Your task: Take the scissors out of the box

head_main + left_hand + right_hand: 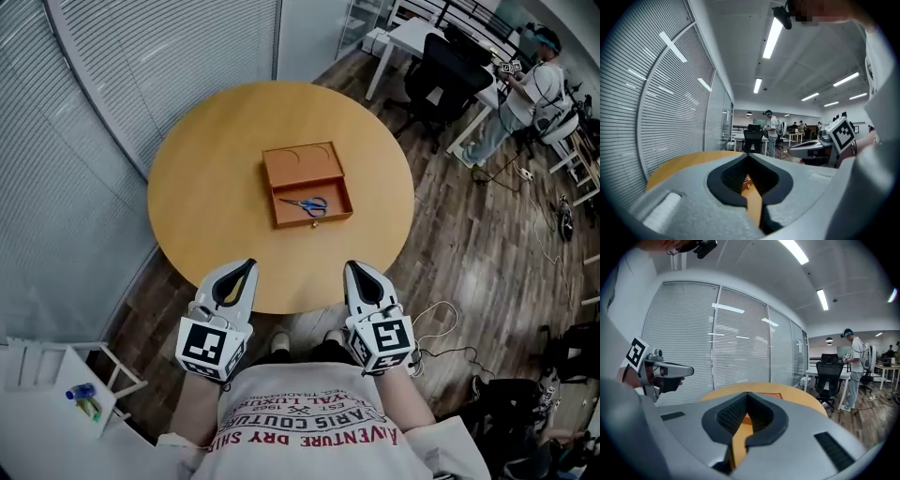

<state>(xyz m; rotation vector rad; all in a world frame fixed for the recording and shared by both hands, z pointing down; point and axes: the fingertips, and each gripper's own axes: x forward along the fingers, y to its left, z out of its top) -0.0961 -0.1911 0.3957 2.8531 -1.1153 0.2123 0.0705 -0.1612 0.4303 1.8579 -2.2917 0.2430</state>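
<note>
An orange-brown box [302, 167] sits at the middle of the round wooden table [206, 187], with its drawer pulled out toward me. Blue-handled scissors [306, 205] lie flat in the drawer. My left gripper [250, 264] and right gripper [350, 266] hover side by side over the table's near edge, both shut and empty, well short of the box. In the left gripper view my left gripper [749, 155] has its tips together, with the box [746, 181] showing small through the gap behind them. In the right gripper view my right gripper [747, 393] points at the box [768, 395].
A curved wall of window blinds [112, 66] runs along the left. A black office chair [448, 70] and a white desk [412, 37] stand beyond the table, with a person [539, 80] at far right. Cables [441, 328] lie on the wood floor; a white shelf [47, 384] is at lower left.
</note>
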